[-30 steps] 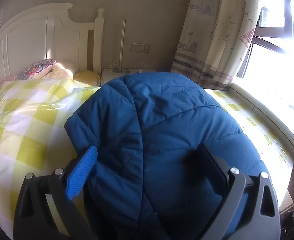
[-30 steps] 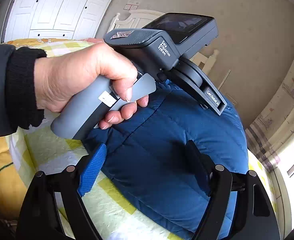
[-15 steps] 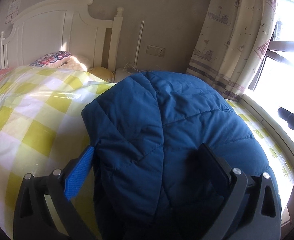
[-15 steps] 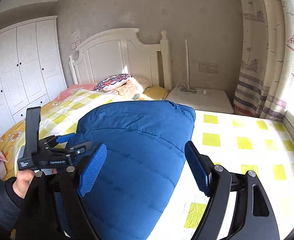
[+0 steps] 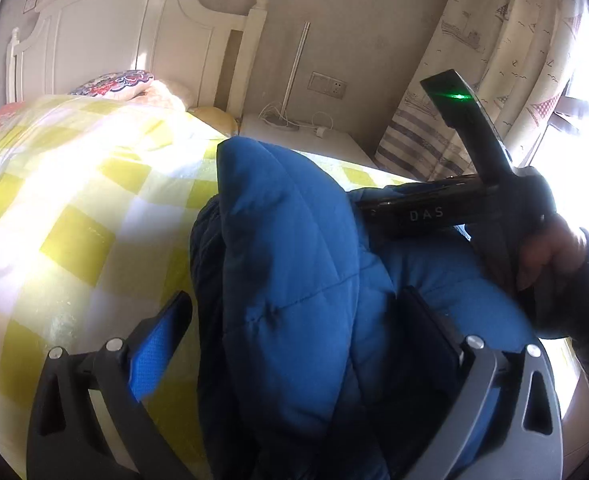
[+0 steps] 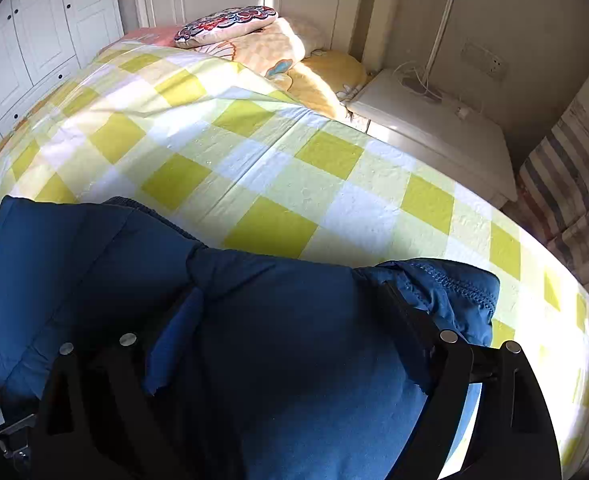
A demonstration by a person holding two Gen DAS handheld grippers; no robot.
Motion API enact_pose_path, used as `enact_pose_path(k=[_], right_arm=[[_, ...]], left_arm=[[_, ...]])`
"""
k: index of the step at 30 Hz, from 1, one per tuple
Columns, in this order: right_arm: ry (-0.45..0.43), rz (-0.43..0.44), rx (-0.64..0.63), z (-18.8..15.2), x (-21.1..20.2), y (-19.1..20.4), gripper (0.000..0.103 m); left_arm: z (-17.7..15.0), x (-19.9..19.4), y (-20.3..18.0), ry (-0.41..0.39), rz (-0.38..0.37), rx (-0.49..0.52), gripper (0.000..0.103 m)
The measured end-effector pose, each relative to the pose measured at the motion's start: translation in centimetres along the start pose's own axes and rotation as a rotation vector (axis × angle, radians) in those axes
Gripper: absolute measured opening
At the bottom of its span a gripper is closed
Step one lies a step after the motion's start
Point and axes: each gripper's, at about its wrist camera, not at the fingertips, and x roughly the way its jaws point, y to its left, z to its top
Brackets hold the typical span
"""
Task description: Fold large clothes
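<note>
The blue quilted jacket lies bunched on the bed, on the yellow-and-white checked bedspread.

Left claw: jaws spread wide. The jacket's padded bulk rises between and beyond them. The blue pad of the left finger stands clear of the fabric, with bedspread visible around it; the right finger is dark against the jacket, and contact there cannot be confirmed. No pinch is evident.

Right claw: jaws spread wide, having just been opening further. Jacket fabric fills the whole gap between them and lies against both fingers. The left pad sits in a crease of the cloth; a stitched hem edge shows just beyond the right finger. Whether the pads press on the cloth cannot be settled; they appear to rest in it rather than clamp it.

In the left wrist view, the body of the right device, with a green light on it, lies beyond and to the right of the left claw, above the jacket, gripped by the person's hand in a dark sleeve.

Beyond both claws: white headboard, patterned pillow, white bedside unit with cables, and curtain to the right.
</note>
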Motion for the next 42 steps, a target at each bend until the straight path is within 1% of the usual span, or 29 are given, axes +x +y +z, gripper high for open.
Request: enact_pose_path(k=[2,4,6,7,8,9,11,12,13,14,15,16,17,18,20,22,25,27,30,32,35,37,38,39,40,41,42], right_arm=[[0.006,-0.027,-0.028,-0.2,0.1,0.6,0.082],[0.009,-0.04,-0.046,-0.5,-0.1,0.9,0.082],[0.036,-0.031,-0.047,0.0,-0.5,0.7,0.082],[0.038,-0.035,-0.041,0.5,-1.1,0.6,0.082],[0.016,-0.033,-0.03,1.1,-1.9,0.6,0.082],[-0.026,0.012,-0.019,1.7,-3.0,0.8,0.082],[-0.089,0.211,-0.02,2.4,-4.7,2.1,0.081],[-0.099,0.279,-0.056,2.7,-5.0,3.5,0.08],[-0.093,0.279,-0.114,2.8,-4.8,5.2,0.079],[-0.06,0.227,-0.181,2.9,-3.8,7.0,0.075],[0.0,0.166,-0.24,2.9,-1.9,8.5,0.074],[0.072,0.144,-0.269,2.8,0.2,9.4,0.074],[0.123,0.157,-0.262,2.8,1.7,9.6,0.074],[0.157,0.175,-0.239,3.1,2.7,9.4,0.075],[0.212,0.197,-0.219,3.4,3.8,9.0,0.076],[0.232,0.209,-0.219,3.4,4.2,8.9,0.077],[0.214,0.22,-0.205,3.0,4.3,8.6,0.078],[0.191,0.243,-0.185,2.8,4.2,8.1,0.079],[0.126,0.285,-0.145,2.5,3.7,7.0,0.08],[0.075,0.263,-0.127,2.5,2.0,6.4,0.079],[-0.039,0.231,-0.074,2.6,-1.9,4.3,0.082],[-0.091,0.168,-0.009,2.7,-3.7,1.7,0.086],[-0.096,0.138,0.033,2.6,-4.0,0.1,0.089],[-0.078,0.099,0.071,2.4,-3.6,-1.3,0.092],[-0.027,0.055,0.096,2.0,-2.4,-2.4,0.092],[0.039,0.048,0.099,1.3,-0.5,-3.1,0.093],[0.073,0.096,0.096,0.5,1.4,-3.5,0.097]], left_arm=[[-0.1,0.5,0.8,0.022,-0.038,-0.033,0.101],[-0.1,0.7,1.1,0.03,-0.06,-0.048,0.101],[-0.2,0.7,1.2,0.026,-0.056,-0.046,0.101],[-0.3,0.6,1.1,0.022,-0.05,-0.041,0.101],[-0.3,0.6,0.9,0.016,-0.042,-0.036,0.101],[-0.3,0.6,0.8,0.011,-0.036,-0.032,0.101],[-0.3,0.5,0.8,0.003,-0.027,-0.03,0.101],[-0.3,0.4,0.7,0.0,-0.022,-0.029,0.101],[-0.3,0.4,0.6,-0.004,-0.014,-0.026,0.101],[-0.3,0.2,0.5,-0.014,0.003,-0.019,0.101],[-0.4,-0.1,0.1,-0.031,0.033,-0.007,0.101],[-0.5,-0.4,-0.2,-0.048,0.081,0.009,0.101],[-0.5,-0.6,-0.7,-0.06,0.135,0.033,0.101],[-0.5,-0.7,-1.2,-0.069,0.174,0.064,0.101],[-0.6,-0.9,-2.1,-0.087,0.224,0.111,0.101],[-0.5,-0.9,-2.6,-0.092,0.254,0.145,0.101],[-0.4,-0.6,-3.1,-0.083,0.26,0.176,0.101],[-0.1,-0.2,-2.9,-0.053,0.234,0.183,0.101],[0.6,0.6,-2.0,0.01,0.175,0.173,0.101],[0.5,0.7,-1.5,0.02,0.147,0.154,0.101],[0.2,0.6,-1.7,0.004,0.153,0.155,0.101],[0.2,0.6,-1.8,0.006,0.151,0.156,0.101],[0.2,0.6,-1.8,0.008,0.146,0.153,0.101],[0.2,0.7,-1.7,0.01,0.14,0.148,0.101],[0.2,0.7,-1.6,0.012,0.134,0.144,0.101],[0.2,0.8,-1.5,0.014,0.126,0.138,0.101],[0.2,0.8,-1.5,0.017,0.121,0.13,0.101]])
